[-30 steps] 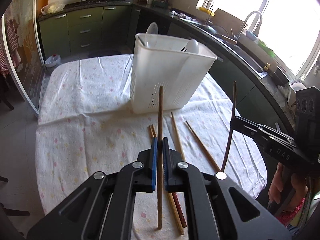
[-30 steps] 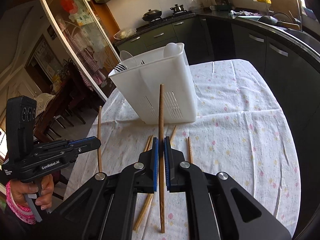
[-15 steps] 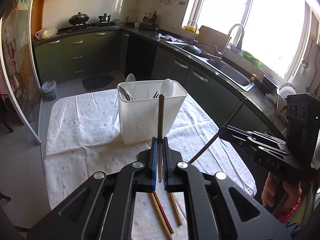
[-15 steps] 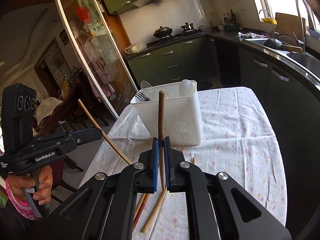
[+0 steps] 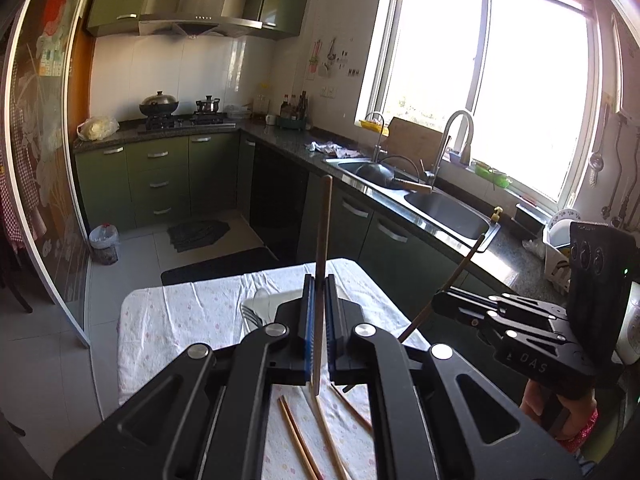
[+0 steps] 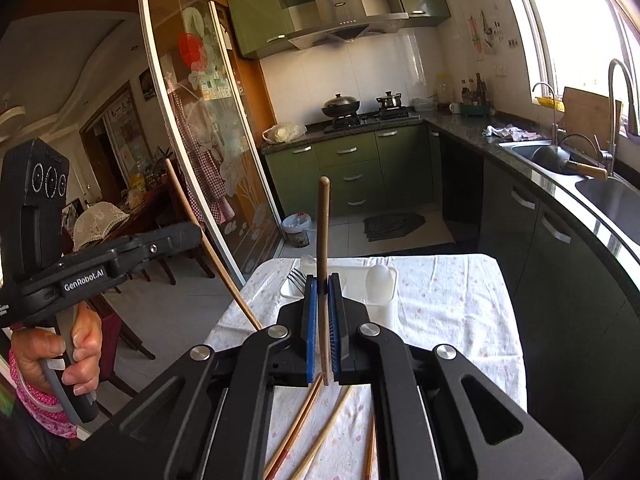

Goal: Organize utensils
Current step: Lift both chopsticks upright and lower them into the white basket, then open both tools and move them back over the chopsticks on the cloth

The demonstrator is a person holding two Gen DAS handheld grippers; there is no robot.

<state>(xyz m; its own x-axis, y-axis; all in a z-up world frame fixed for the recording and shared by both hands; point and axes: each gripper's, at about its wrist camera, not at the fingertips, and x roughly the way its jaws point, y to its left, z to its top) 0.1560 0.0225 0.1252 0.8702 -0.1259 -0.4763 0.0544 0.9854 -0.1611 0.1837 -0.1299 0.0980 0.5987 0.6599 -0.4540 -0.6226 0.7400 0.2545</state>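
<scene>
2 chopsticks, each clamped in tool

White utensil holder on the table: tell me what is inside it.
In the white utensil holder, fork tines stand at its left end and a white spoon toward its right. The right tool and its chopstick cover the middle, so anything there is hidden.

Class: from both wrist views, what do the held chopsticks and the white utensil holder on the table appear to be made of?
Chopstick in the left tongs: probably wood or bamboo; matt brown, thin and straight. Chopstick in the right tongs: the same, with a rounded tip. Utensil holder: likely plastic; smooth, uniform white moulded walls.
</scene>
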